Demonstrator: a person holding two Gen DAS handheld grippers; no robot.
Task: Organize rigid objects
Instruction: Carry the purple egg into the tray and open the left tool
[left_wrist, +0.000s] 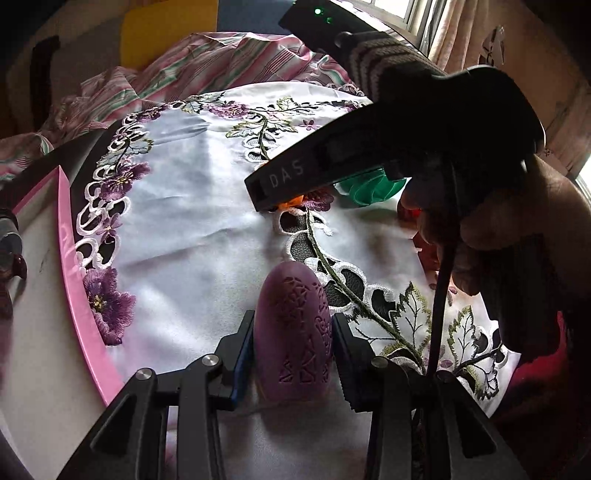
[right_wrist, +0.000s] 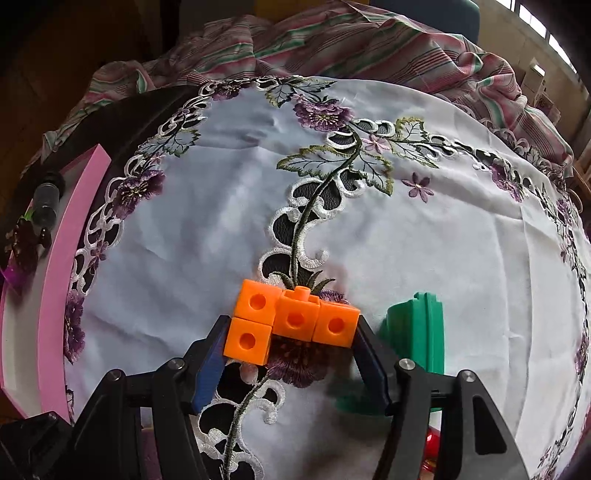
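Note:
My left gripper (left_wrist: 293, 334) is shut on a purple egg-shaped piece with carved patterns (left_wrist: 295, 332), just above the white embroidered cloth (left_wrist: 192, 221). My right gripper (right_wrist: 290, 332) is shut on an orange block made of several linked cubes (right_wrist: 291, 319), low over the cloth (right_wrist: 443, 240). In the left wrist view the right gripper's black body (left_wrist: 369, 158) reaches in from the right, with a bit of orange (left_wrist: 291, 202) under its tip. A green ribbed piece (right_wrist: 417, 332) stands right of the orange block; it also shows in the left wrist view (left_wrist: 369, 188).
A pink-rimmed white tray (left_wrist: 74, 277) lies at the left edge, also in the right wrist view (right_wrist: 70, 236), holding a dark cylinder (right_wrist: 46, 201) and small dark items. Striped fabric (right_wrist: 332, 40) is bunched at the far side. Red objects (left_wrist: 424, 243) lie at the right.

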